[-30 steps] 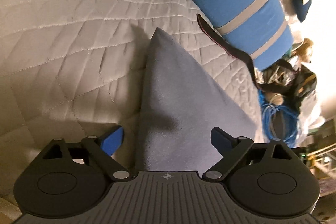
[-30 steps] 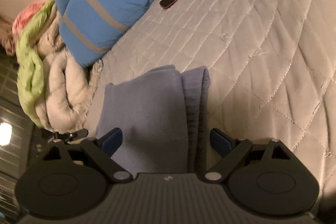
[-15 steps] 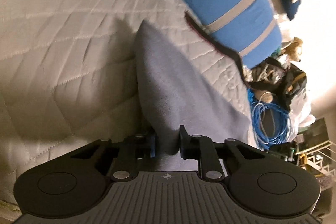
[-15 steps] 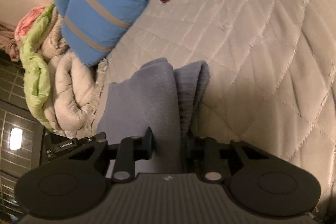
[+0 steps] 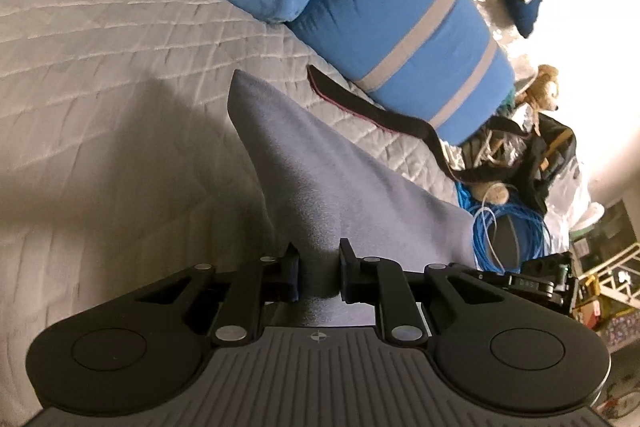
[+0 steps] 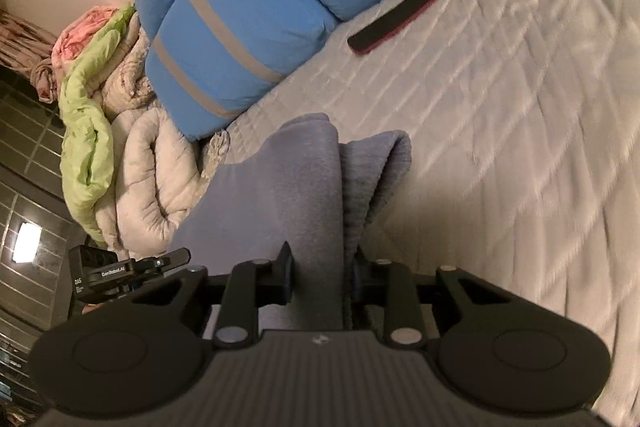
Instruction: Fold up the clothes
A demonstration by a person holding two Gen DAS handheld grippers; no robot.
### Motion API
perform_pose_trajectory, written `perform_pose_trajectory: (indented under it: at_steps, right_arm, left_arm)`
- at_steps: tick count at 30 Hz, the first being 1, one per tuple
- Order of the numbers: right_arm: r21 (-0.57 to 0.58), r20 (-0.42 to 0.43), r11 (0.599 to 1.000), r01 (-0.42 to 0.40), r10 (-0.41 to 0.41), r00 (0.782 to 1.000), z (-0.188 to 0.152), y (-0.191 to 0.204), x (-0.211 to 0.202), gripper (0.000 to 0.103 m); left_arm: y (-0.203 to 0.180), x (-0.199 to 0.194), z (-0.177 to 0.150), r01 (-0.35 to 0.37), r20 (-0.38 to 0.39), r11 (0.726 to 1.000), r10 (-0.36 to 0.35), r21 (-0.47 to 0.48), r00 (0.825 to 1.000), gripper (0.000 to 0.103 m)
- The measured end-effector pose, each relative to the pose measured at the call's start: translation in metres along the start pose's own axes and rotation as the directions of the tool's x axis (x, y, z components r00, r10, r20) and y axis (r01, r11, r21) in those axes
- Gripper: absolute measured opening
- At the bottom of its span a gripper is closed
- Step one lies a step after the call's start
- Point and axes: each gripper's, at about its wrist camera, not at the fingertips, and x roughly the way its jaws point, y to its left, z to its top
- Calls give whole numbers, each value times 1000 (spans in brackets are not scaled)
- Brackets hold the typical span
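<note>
- Grey-blue fleece, that's our garment [image 5: 320, 187], and it hangs bunched between both grippers above the quilted bedspread [image 5: 120, 107], its far tip drooping toward the quilt
- We have the left gripper [image 5: 319, 275] pinched tight on a gathered fold of it, cloth squeezed between the two fingers
- We have the right gripper [image 6: 322, 277] clamped on a thicker bundle; over there the garment [image 6: 296, 195] shows a smooth layer beside a ribbed band, both caught in the bite
- Just beyond the cloth a dark strap [image 5: 372, 111] trails across the quilt, and behind it sit the blue pillows [image 5: 400, 27] with their grey stripes
- Off the right-hand edge of the bed in the left view: a coil of blue cable [image 5: 508, 227] and a stuffed bear [image 5: 544, 87]; off the other edge, in the right view, a heap of pale and green bedding [image 6: 120, 147]
- Our worry now: each grip holds a scrunched wad, not a clean edge, so we judge a layer could slide out if we pull the two ends apart hard
- The dangling tip could also snag that strap and drag it along, or fold under crooked when we lay the cloth back
- Swing too wide and the loose side may brush the pillows and twist the fold
</note>
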Motion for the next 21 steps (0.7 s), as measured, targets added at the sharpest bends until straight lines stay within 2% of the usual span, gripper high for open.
perform_pose_trajectory:
  at_steps: [13,15,16,17,18,19,20,21]
  right_arm:
    - [-1,21,1000,20,-20,1000,121,4,49,28]
    - [3,29,1000,24,-24,999,138,3,58,29]
    - [13,33,999,32,-32,999,147,1,64,33]
    - [36,33,998,60,-61,998,154,-4,71,57]
    - [64,32,992,107,-110,993,159,-10,77,63]
    - [84,31,985,150,-153,988,161,-16,82,78]
    - [98,32,979,177,-181,983,161,-22,85,82]
    - [110,32,976,189,-193,981,160,-28,87,83]
  left_arm:
    - [12,42,107,14,57,999,-12,-49,998,16]
    - [13,50,120,-15,79,999,17,-33,997,20]
    - [14,54,127,-34,90,999,36,-23,995,24]
    - [17,59,132,-66,106,997,69,-28,992,35]
    - [22,63,134,-97,116,994,101,-45,988,43]
    - [28,66,135,-114,117,991,121,-66,986,56]
    - [34,68,134,-123,114,989,132,-85,985,64]
    - [39,69,131,-129,105,987,139,-100,985,65]
